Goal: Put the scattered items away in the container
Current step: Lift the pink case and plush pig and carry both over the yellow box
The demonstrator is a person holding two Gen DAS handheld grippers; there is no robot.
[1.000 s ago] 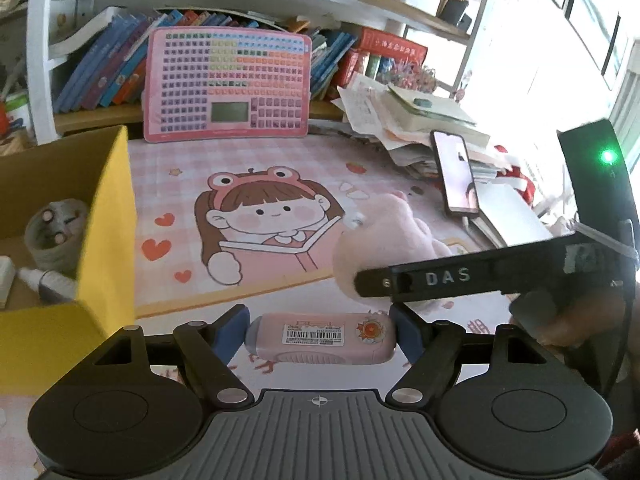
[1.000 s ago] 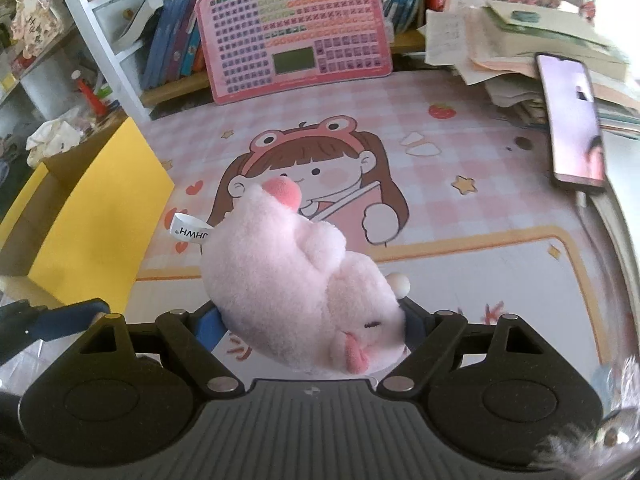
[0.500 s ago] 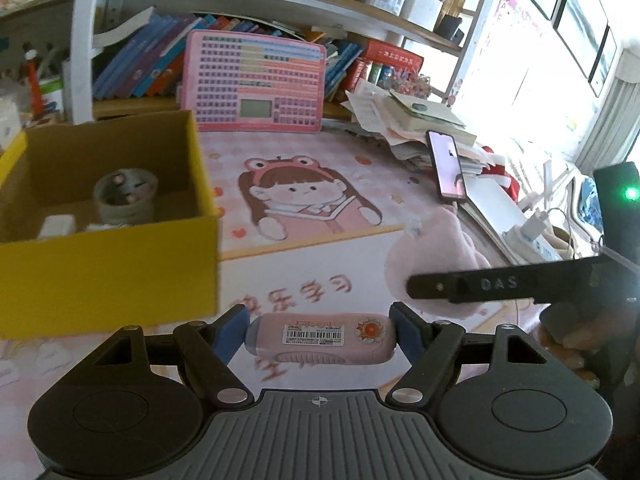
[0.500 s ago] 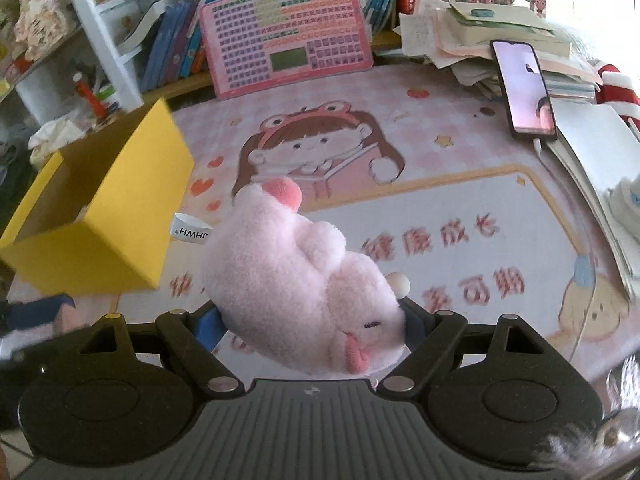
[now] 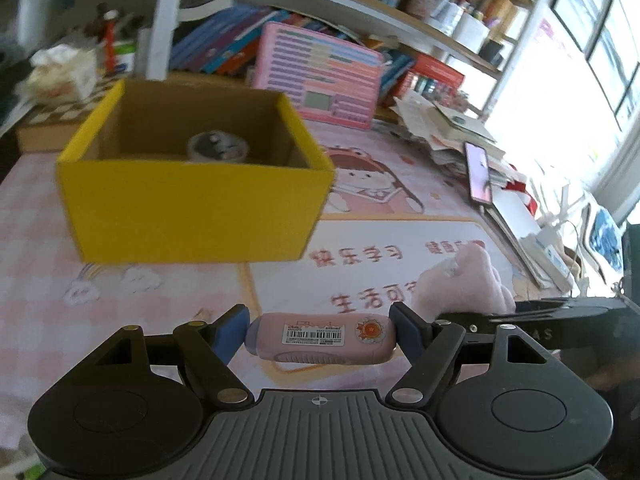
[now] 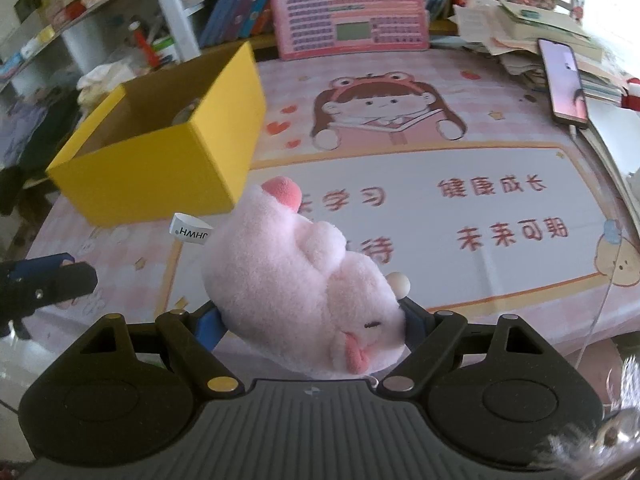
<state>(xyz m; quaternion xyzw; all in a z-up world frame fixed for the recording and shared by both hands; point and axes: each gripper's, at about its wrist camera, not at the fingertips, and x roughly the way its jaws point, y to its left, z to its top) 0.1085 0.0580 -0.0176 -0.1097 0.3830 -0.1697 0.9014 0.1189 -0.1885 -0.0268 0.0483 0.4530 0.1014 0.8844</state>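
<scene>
My left gripper [image 5: 320,338] is shut on a pink oblong case [image 5: 320,338] with a barcode label, held crosswise above the mat, in front of the open yellow box [image 5: 192,208]. A grey roll [image 5: 218,148] lies inside the box. My right gripper [image 6: 310,332] is shut on a pink plush toy [image 6: 300,284], held above the mat to the right of the yellow box [image 6: 160,160]. The plush [image 5: 468,284] and right gripper also show at the right of the left wrist view. The left gripper's blue fingertip [image 6: 44,264] shows at the left edge of the right wrist view.
A pink cartoon desk mat [image 6: 440,168] covers the table. A pink toy keyboard [image 6: 348,8] leans against the bookshelf at the back. A phone [image 6: 564,80] lies on stacked papers and books at the right. Shelves with clutter stand behind the box.
Both grippers have pulled back and up from the mat with their items. The yellow box now sits more central in both views, its opening visible.
</scene>
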